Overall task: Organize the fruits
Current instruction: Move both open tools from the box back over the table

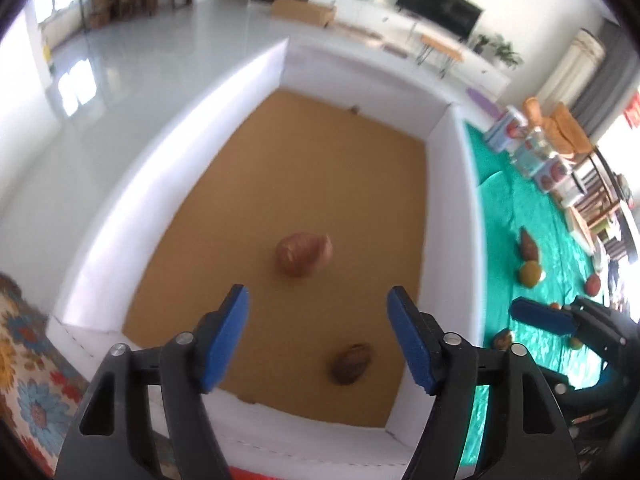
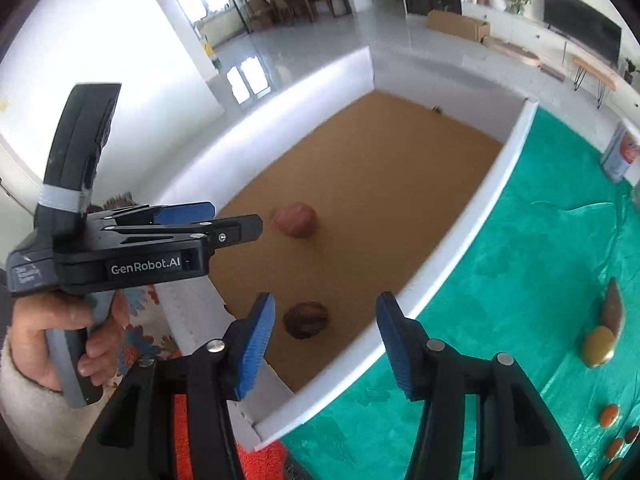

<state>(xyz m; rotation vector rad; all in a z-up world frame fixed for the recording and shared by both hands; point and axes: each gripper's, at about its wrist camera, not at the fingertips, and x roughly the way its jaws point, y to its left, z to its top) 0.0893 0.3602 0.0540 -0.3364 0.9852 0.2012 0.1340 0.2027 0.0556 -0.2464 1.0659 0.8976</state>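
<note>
Now both grippers hang over the box (image 1: 452,208), left gripper (image 1: 318,342) and right gripper (image 2: 326,346) each spread wide and empty. Inside lie a reddish fruit (image 1: 304,255) and a dark fruit (image 1: 351,363); more fruits (image 2: 598,346) sit on the green cloth (image 2: 500,280) beside it.

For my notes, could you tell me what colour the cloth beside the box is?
Green cloth, clearest in the right wrist view.

A green cloth (image 2: 500,300) is covering the surface, carrying a white-walled box (image 2: 460,248) with a brown floor; two brownish fruits (image 1: 304,255) are lying inside, several more fruits (image 2: 598,346) resting on the cloth
</note>
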